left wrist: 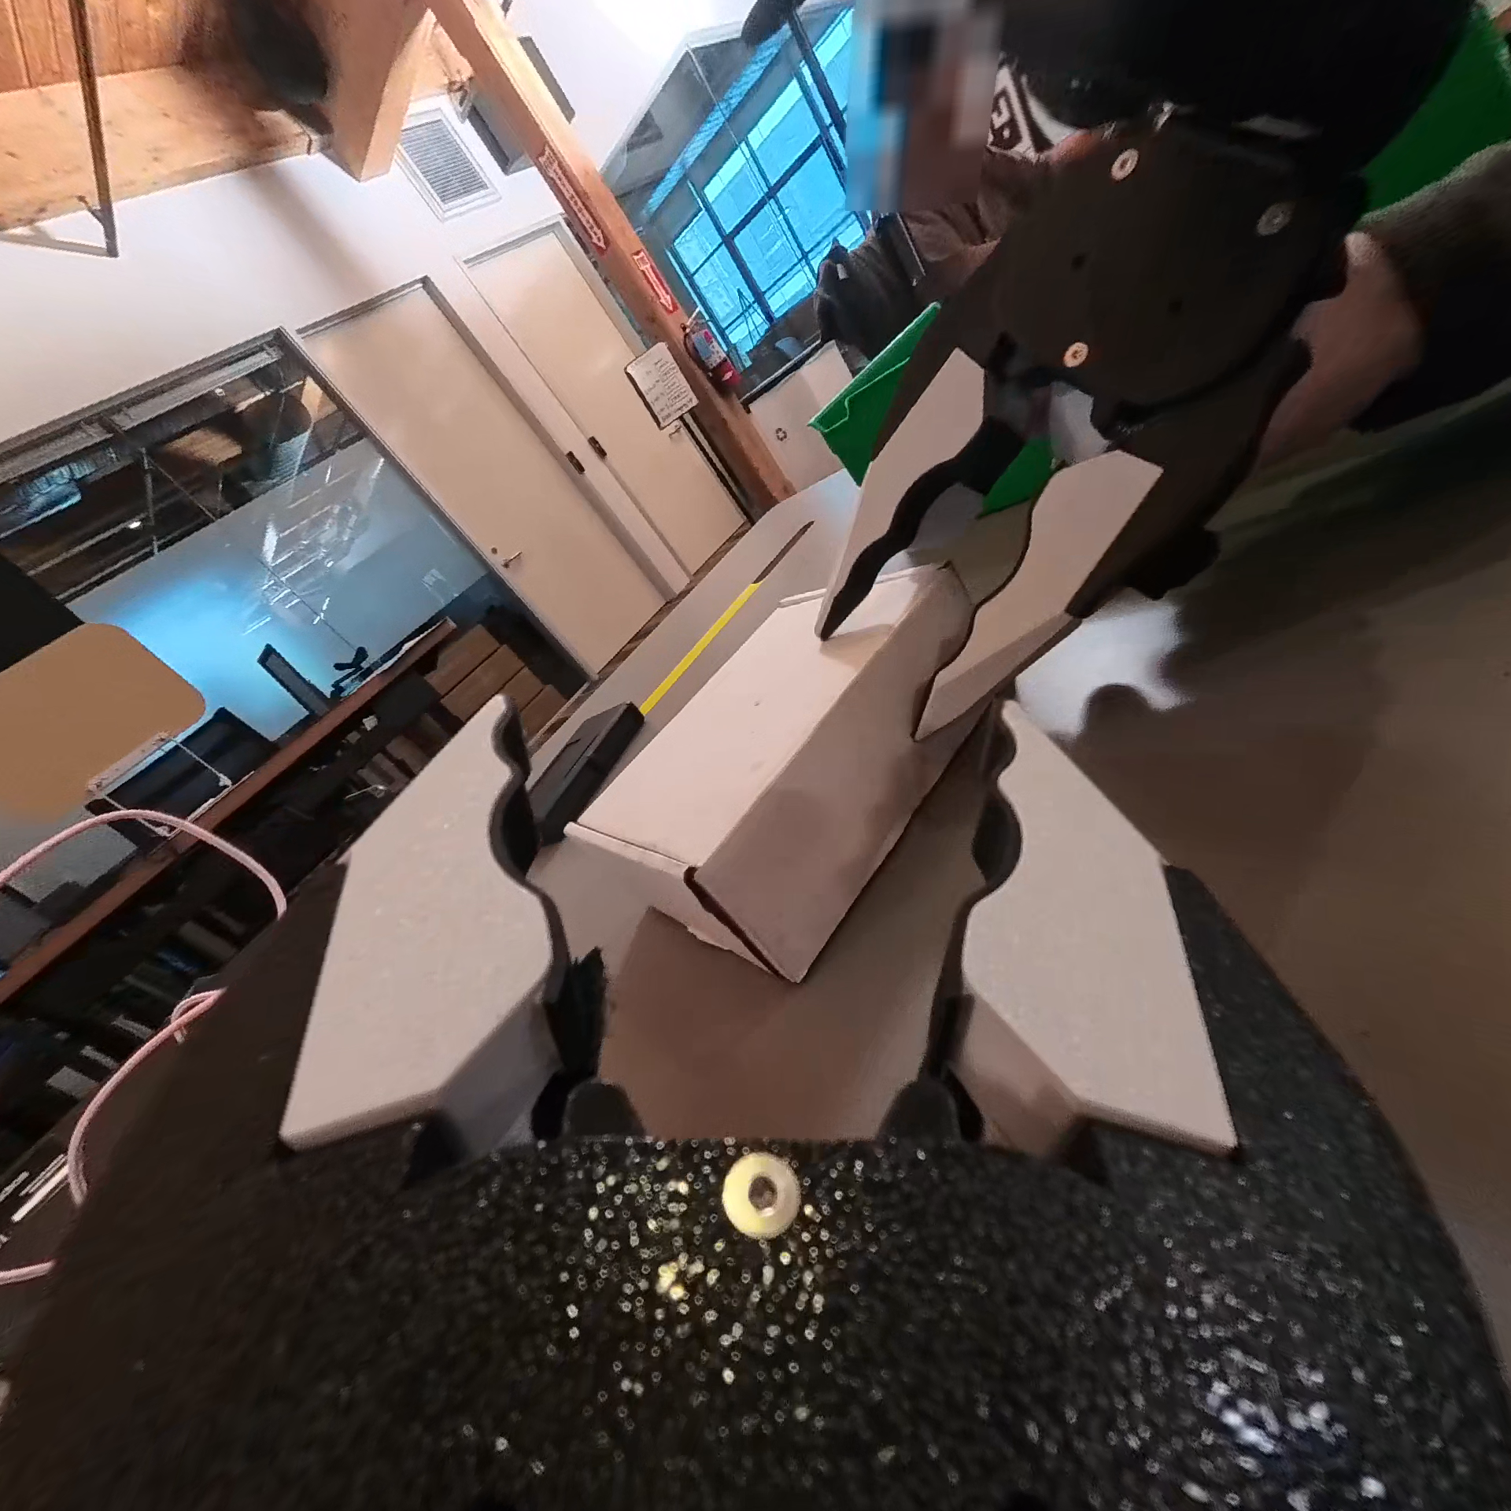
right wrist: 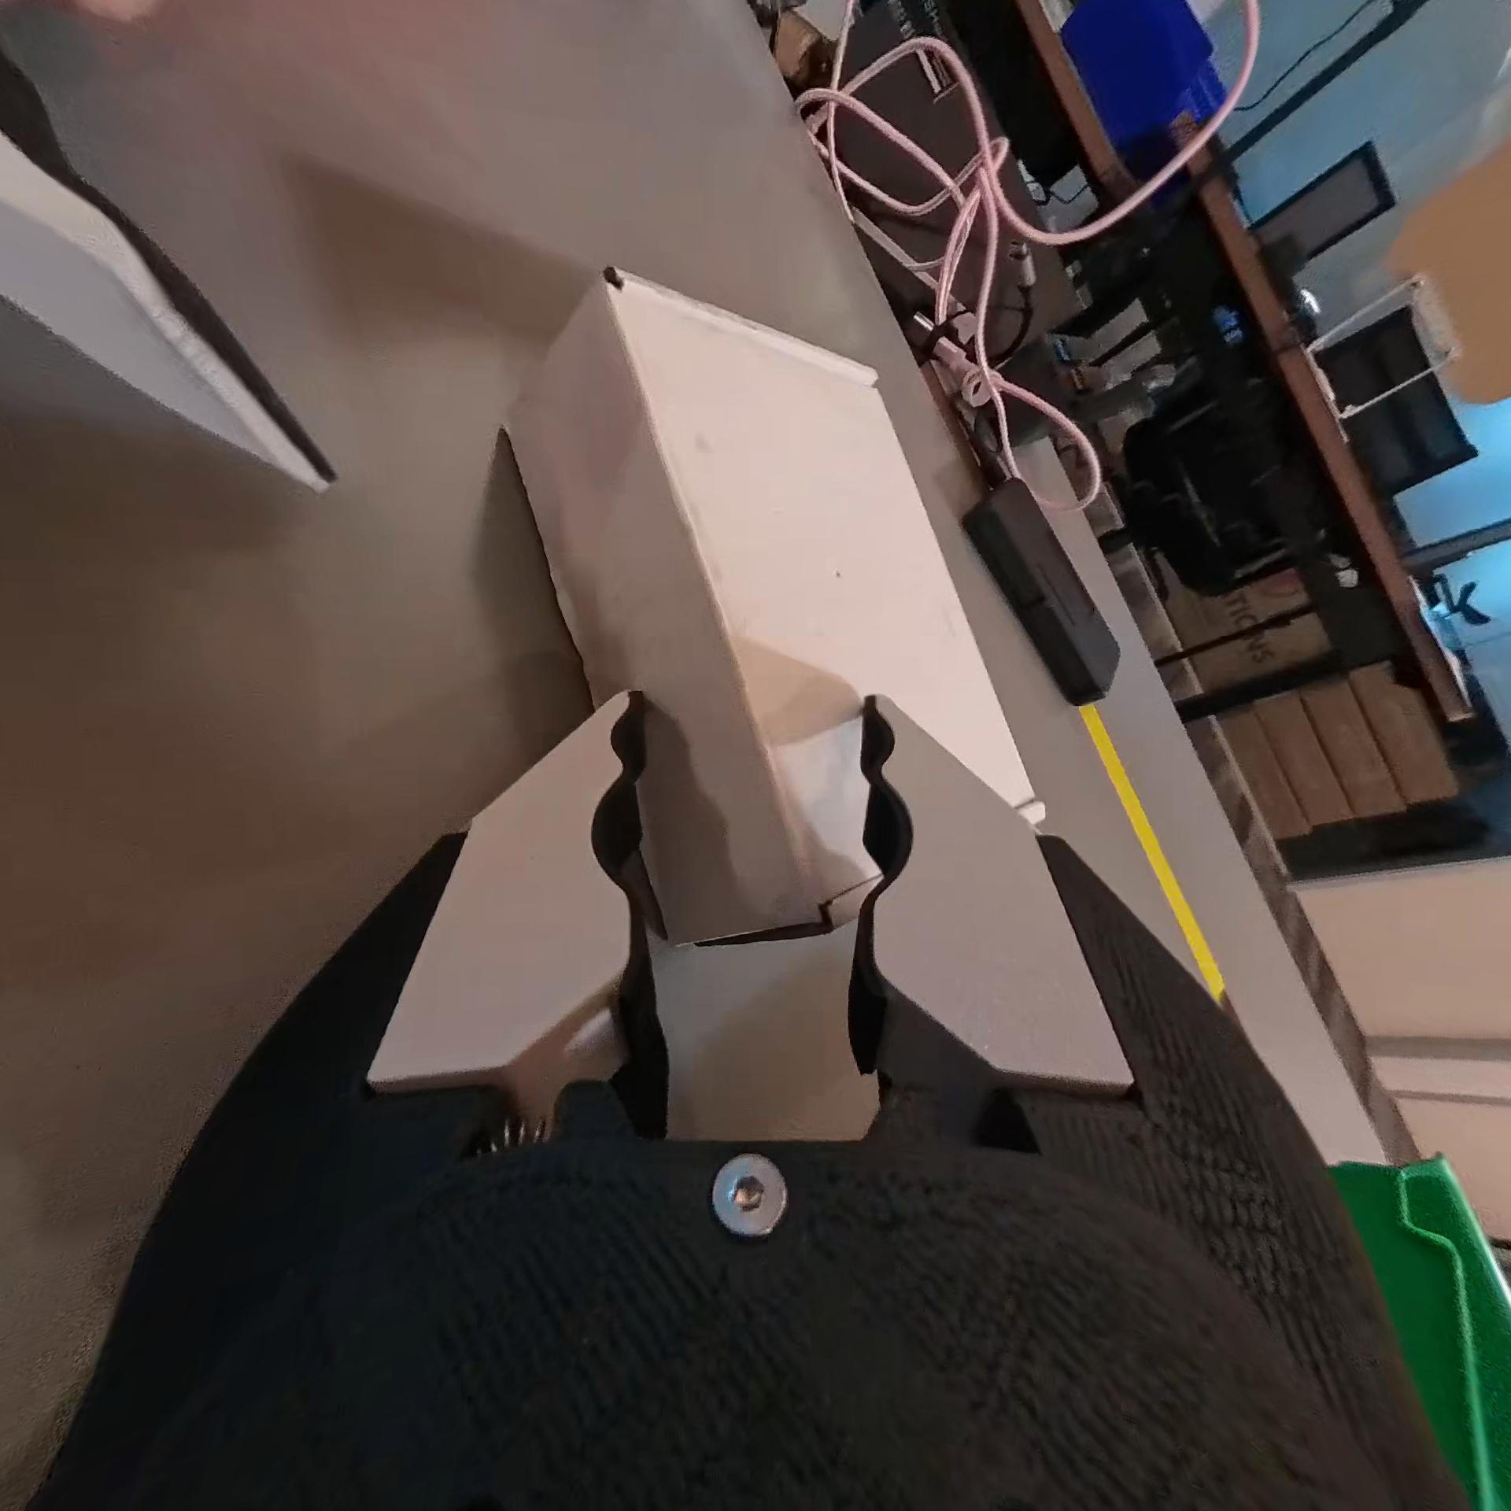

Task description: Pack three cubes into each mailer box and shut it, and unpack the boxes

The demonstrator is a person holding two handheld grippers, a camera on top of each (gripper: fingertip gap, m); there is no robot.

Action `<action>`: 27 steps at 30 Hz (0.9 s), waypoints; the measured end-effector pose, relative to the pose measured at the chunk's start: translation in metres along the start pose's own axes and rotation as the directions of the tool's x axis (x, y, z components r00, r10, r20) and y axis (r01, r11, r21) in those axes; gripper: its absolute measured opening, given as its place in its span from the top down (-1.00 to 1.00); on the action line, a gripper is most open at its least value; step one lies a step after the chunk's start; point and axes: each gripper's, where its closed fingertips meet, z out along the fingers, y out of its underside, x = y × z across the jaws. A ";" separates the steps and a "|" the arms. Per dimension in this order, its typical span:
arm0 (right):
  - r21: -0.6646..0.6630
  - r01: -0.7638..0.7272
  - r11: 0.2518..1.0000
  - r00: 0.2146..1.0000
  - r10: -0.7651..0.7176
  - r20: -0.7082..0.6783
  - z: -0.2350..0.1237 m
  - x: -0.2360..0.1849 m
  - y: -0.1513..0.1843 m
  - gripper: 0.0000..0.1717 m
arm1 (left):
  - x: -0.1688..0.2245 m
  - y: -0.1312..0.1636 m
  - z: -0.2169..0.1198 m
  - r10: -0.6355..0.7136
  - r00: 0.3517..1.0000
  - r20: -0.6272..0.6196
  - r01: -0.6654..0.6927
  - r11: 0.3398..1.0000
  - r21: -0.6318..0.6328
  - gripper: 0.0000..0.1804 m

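A closed white mailer box [left wrist: 752,760] lies on the grey table [left wrist: 1275,801]. My left gripper [left wrist: 756,711] is wide open. The box's near end lies between its fingers, and neither pad touches it. My right gripper [left wrist: 875,679] is shut on the far end of the box, with one fingertip [left wrist: 827,625] on the lid and the other low on the side wall. In the right wrist view the box [right wrist: 760,531] runs away from my right gripper [right wrist: 752,701], its near end deep between the pads. One finger [right wrist: 147,311] of the left gripper shows at the upper left. No cubes are in view.
A black device [left wrist: 580,760] lies at the table's edge by a yellow tape strip [left wrist: 703,654]. A green bin [left wrist: 867,409] stands behind the box and also shows in the right wrist view [right wrist: 1431,1324]. Pink cables [right wrist: 981,204] hang beyond the table edge. A person's arm [left wrist: 1423,270] holds the right gripper.
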 end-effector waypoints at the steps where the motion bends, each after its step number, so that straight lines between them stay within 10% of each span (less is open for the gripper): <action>1: 0.001 0.009 1.000 1.000 -0.009 0.001 0.000 0.000 0.000 0.40 | 0.000 0.001 0.000 0.005 1.000 0.002 -0.005 1.000 -0.003 -0.20; 27: 0.141 0.057 0.988 0.991 -0.073 0.111 -0.012 -0.016 -0.013 0.50 | 0.001 0.017 0.005 0.031 1.000 0.000 -0.031 0.994 -0.101 -0.18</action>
